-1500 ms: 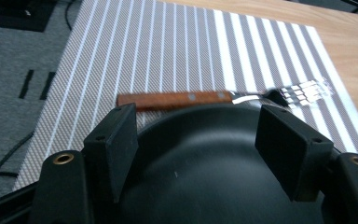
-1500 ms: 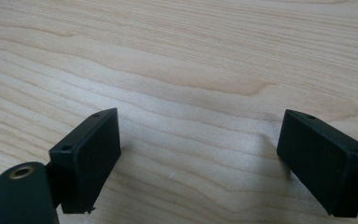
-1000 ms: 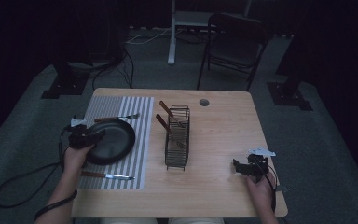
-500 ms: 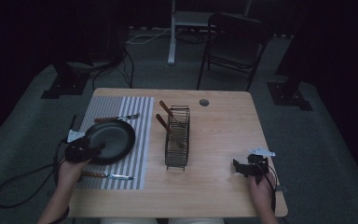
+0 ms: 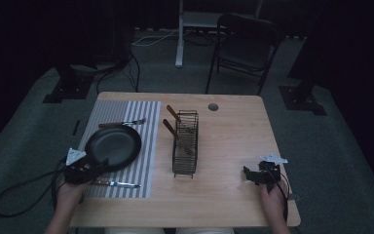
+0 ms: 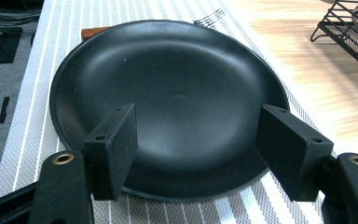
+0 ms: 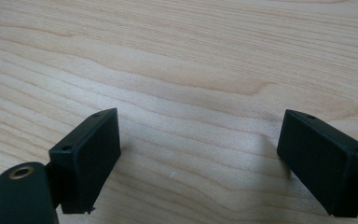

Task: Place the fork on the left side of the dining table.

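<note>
- Plate (image 6: 168, 98) before the left hand-held gripper (image 6: 198, 149): smooth, matt black.
- Mat (image 6: 42, 88) beneath it: woven, striped cloth.
- Counter (image 7: 191, 60) under the right hand-held gripper (image 7: 198, 158): pale, smooth wood grain.

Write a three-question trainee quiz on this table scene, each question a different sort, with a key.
1. True or false: the left tool grips the pan.
2. Which lies nearest the person on the striped mat? A) fork B) knife C) spoon
3. Fill in: the right tool hovers over bare ____.

Key:
1. False; its jaws stand open over the pan's near rim, pads apart from it.
2. B; the knife lies at the near edge, the fork beyond the pan.
3. Table, with the rack off to its left.
</note>
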